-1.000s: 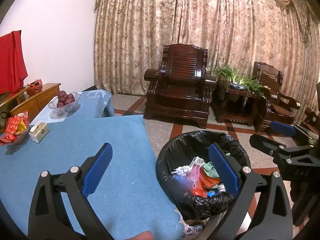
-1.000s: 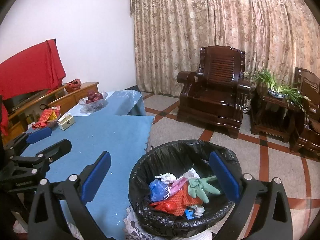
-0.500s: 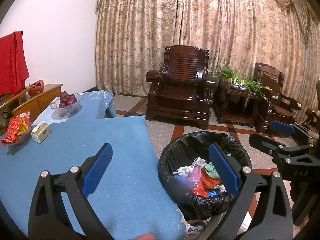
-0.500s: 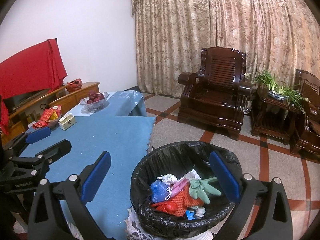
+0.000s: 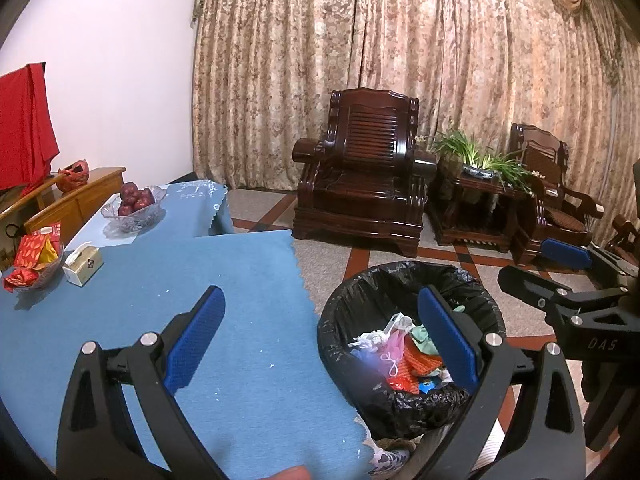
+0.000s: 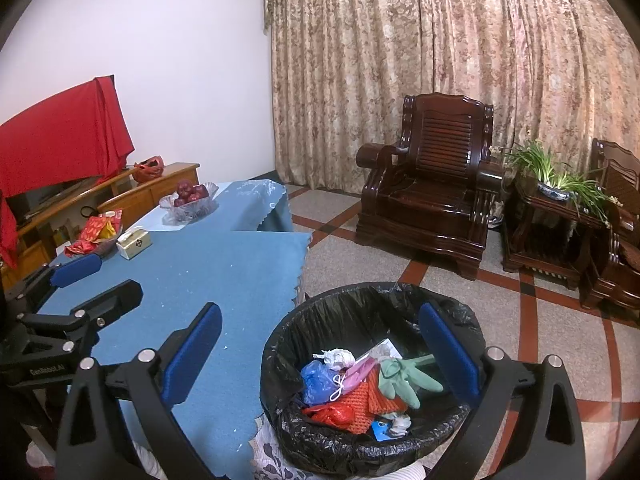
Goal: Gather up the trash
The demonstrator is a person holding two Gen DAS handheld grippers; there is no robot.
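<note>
Both pairs of jaws stand spread wide with nothing between them. At far left on the blue tabletop (image 6: pixel 224 272) sit a dish of red packets (image 6: pixel 94 234), a tissue box (image 6: pixel 134 243) and a bowl of apples (image 6: pixel 191 196). The left gripper (image 5: pixel 320 332) hangs over the tabletop's right edge, its right pad over the bin (image 5: pixel 412 344). The right gripper (image 6: pixel 320 344) straddles that same black-bagged bin (image 6: pixel 368 380), which stands on the floor just beside the tabletop. The trash (image 6: pixel 360 388) lies inside the bin, below and between the right jaws: a blue bag, a pink mask, red netting, a green glove (image 6: pixel 404 380). An armchair (image 6: pixel 428 188) stands beyond.
</note>
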